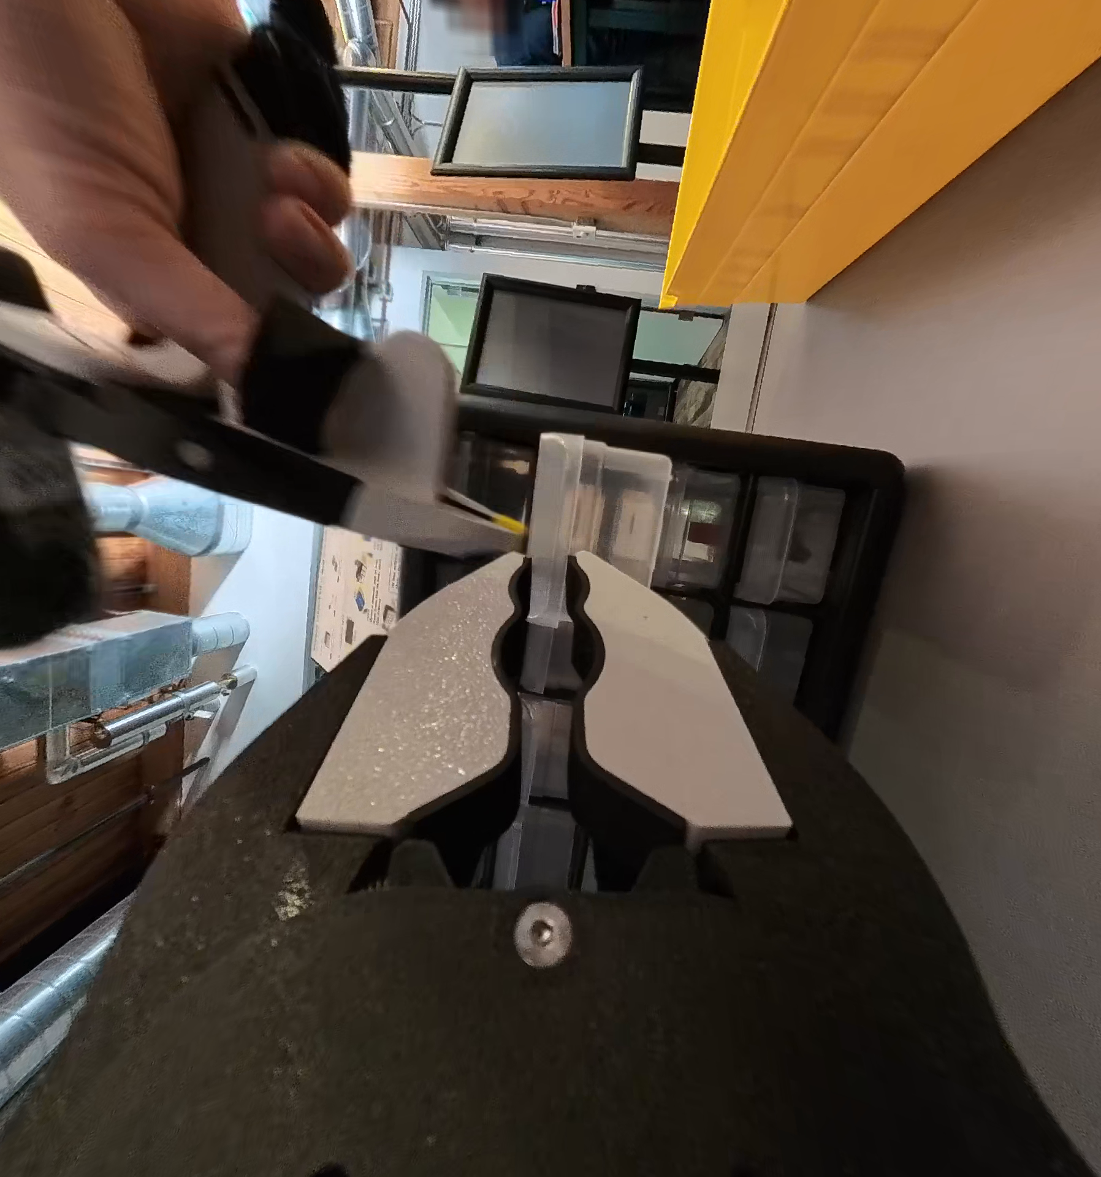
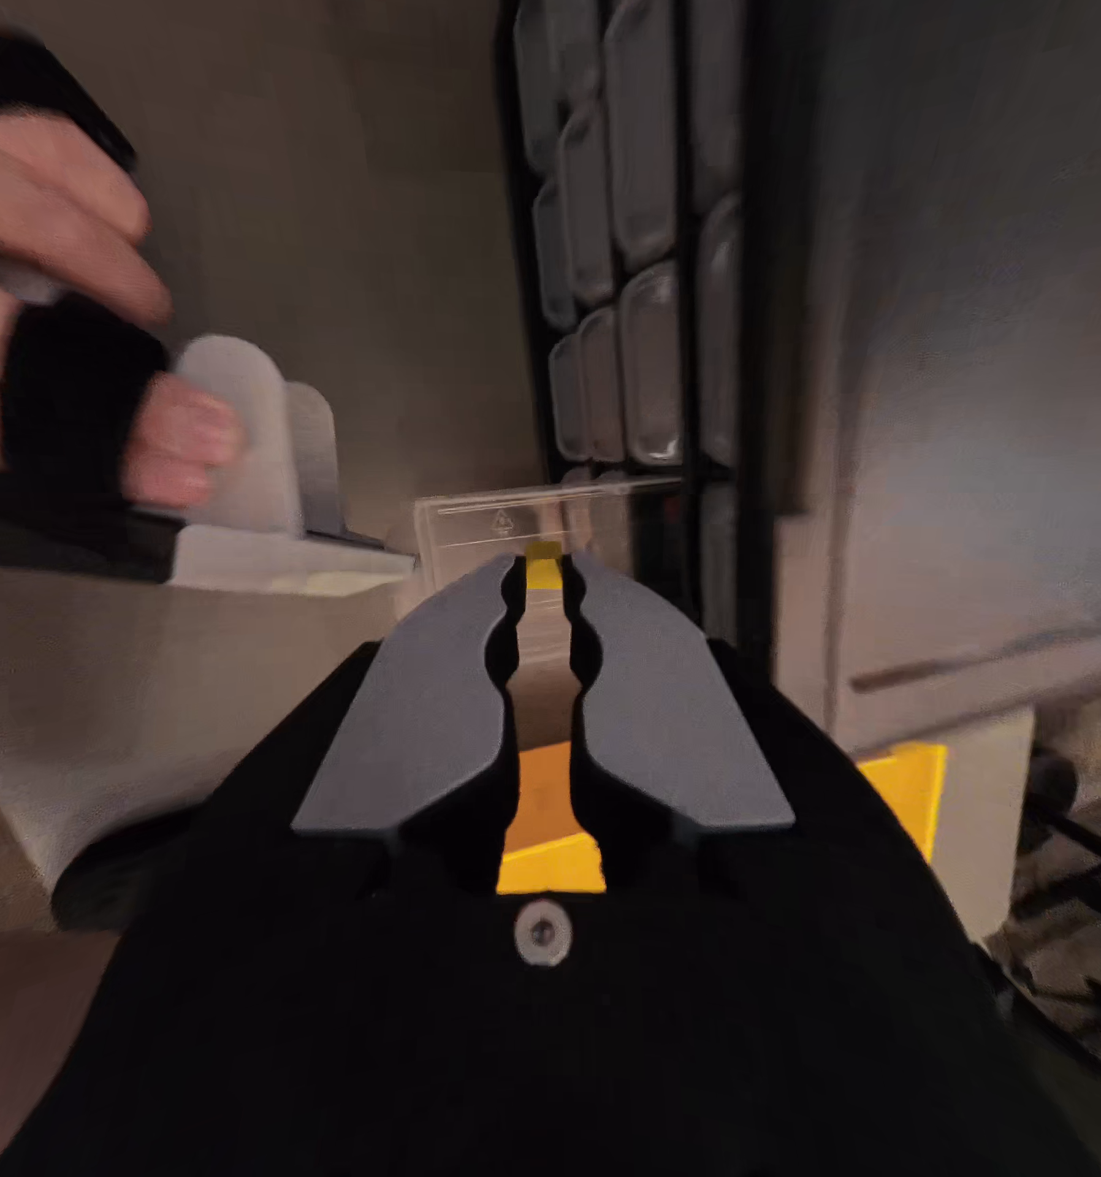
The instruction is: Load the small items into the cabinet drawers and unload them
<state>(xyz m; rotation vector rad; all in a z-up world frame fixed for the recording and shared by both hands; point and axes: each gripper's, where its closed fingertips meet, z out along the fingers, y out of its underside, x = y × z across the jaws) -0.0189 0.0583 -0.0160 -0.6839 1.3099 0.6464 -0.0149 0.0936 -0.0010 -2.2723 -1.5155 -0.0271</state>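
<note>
The left tongs pinched the front lip of a clear drawer pulled partway from the black cabinet, while the right tongs, clamping a small yellow item, crowded the drawer's open edge.

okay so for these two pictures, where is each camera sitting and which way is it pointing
Left wrist view: sits on the left gripper, rolled sideways, looking along its fingers at the clear drawer pulled from the black cabinet; the drawer's front tab is pinched between its fingers; the person's other hand shows.
Right wrist view: sits on the right gripper, facing the same drawer, a small yellow item at its fingertips; a hand shows.
Shared: drawer, cabinet, each other's gripper.
</note>
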